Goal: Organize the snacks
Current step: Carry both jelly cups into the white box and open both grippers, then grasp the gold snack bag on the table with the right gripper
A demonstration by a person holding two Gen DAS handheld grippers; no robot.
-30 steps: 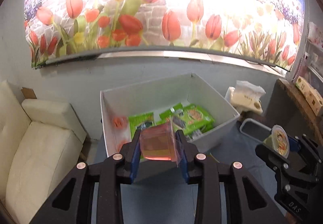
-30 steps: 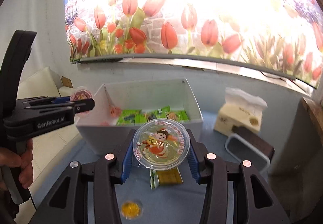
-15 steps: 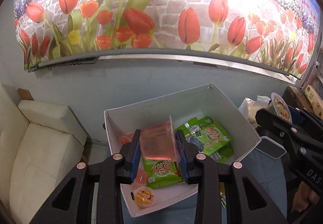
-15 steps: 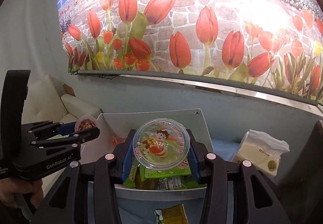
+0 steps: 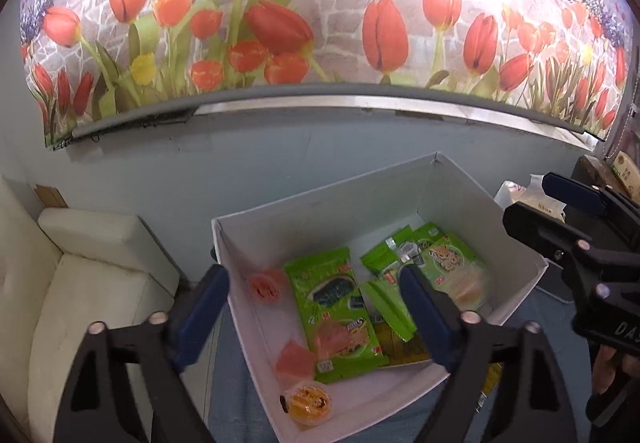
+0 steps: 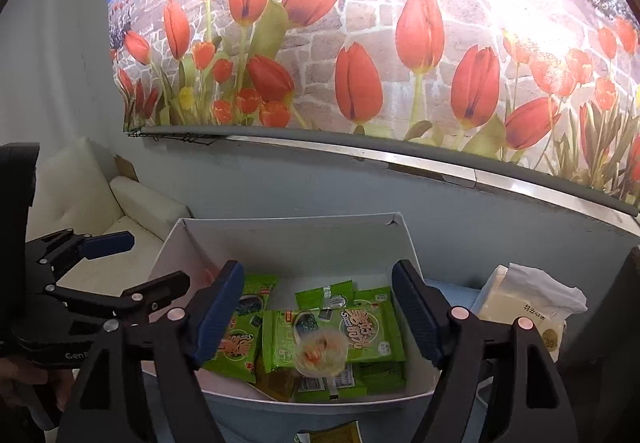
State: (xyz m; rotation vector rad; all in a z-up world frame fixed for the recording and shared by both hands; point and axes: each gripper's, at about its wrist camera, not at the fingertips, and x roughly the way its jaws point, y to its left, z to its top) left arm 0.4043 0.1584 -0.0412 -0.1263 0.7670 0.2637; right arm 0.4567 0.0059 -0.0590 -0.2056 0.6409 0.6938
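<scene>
A white box [image 5: 516, 243] holds green snack packets [image 5: 332, 299], pink jelly cups [image 5: 294, 359] and an orange-lidded cup [image 5: 308, 401]. My left gripper [image 5: 312, 307] is open and empty above the box's left side. My right gripper [image 6: 318, 315] is open and empty above the box [image 6: 420, 389]; a round clear jelly cup [image 6: 322, 355] lies blurred on a green packet [image 6: 360, 335] below it. Each gripper also shows in the other's view, the right one [image 5: 576, 211] and the left one [image 6: 116, 263].
A white sofa [image 5: 72, 283] stands left of the box. A tissue pack [image 6: 528, 311] sits to its right. A yellow-green packet [image 6: 332, 435] lies on the blue table in front of the box. A tulip mural covers the wall behind.
Both grippers opened. The pink jelly cup dropped from the left gripper into the box. The round jelly cup dropped from the right gripper onto the green packets.
</scene>
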